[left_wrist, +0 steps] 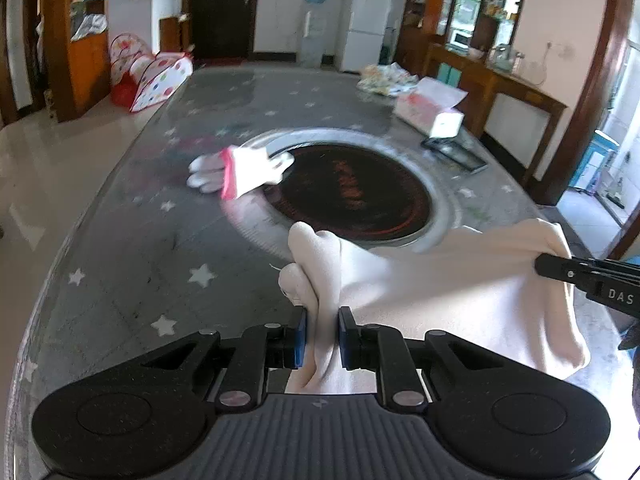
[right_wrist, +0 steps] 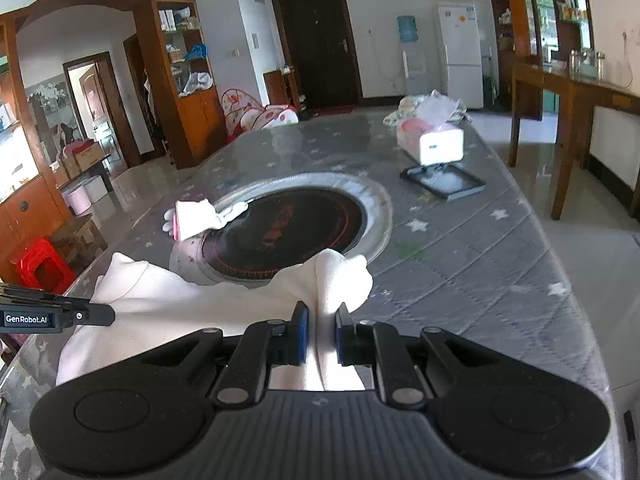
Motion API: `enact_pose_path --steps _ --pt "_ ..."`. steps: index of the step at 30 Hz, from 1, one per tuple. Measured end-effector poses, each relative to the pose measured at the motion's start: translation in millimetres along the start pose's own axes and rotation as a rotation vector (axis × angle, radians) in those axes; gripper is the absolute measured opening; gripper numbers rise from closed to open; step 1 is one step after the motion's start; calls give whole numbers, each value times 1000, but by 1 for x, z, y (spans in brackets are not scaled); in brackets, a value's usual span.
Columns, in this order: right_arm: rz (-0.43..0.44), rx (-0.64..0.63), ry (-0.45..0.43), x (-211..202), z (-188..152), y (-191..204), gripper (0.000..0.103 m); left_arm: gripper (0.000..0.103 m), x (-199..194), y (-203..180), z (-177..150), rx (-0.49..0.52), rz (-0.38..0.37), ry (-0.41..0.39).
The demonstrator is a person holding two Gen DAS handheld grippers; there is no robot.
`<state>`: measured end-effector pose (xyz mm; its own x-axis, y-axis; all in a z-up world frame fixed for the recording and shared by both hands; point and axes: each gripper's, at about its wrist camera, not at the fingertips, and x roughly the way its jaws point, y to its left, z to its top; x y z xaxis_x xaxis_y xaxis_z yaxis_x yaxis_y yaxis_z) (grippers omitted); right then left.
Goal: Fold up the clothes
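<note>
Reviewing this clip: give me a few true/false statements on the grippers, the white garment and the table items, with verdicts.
1. Both the left gripper and the right gripper are shut on the white garment. True.
2. The garment lies folded flat. False: it is stretched between the grippers.
3. A folded white-and-pink piece lies beside the round dark inset. True.
4. The tissue box sits on the floor. False: it is on the table.
</note>
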<state>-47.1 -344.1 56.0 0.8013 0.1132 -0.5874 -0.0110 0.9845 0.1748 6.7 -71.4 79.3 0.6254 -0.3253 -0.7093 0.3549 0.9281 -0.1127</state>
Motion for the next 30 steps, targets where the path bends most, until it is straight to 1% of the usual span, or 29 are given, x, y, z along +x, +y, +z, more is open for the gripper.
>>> enact_pose_path --steps 7,10,11,12,14,16,19,21,23,28,29,30 --pt "-62 -2 -39 -43 -1 -17 12 17 -14 -36 -2 26 -61 -7" --pt "-90 2 -51 -60 -3 -28 12 16 -18 -53 -4 39 -86 -7" --pt "-99 3 -54 -65 -4 -32 12 14 -19 -59 -5 47 -93 -8" --pt "-108 5 -57 -70 -5 -35 12 7 -21 -64 -6 54 -98 -9" --pt "-133 13 -62 -82 -8 -45 12 5 -24 -76 -8 67 -105 -17" --pt "-152 28 -57 -90 -12 -55 12 5 -23 -86 -10 72 -125 -11" --pt "-189 42 -43 -94 -21 -70 12 5 -17 -102 -15 98 -128 3" --pt "-202 56 -35 -96 -27 -77 11 5 -11 -109 -19 98 -140 23" --pt "-211 68 -29 -97 -33 -85 11 5 -4 -115 -21 103 -136 34" --pt "-230 81 -24 -96 -38 -96 11 11 14 -119 -26 95 -118 77" --pt "-232 85 -20 -95 -40 -98 11 16 17 -118 -27 90 -113 81" --pt "-234 87 -16 -93 -41 -101 11 24 20 -117 -27 82 -107 85"
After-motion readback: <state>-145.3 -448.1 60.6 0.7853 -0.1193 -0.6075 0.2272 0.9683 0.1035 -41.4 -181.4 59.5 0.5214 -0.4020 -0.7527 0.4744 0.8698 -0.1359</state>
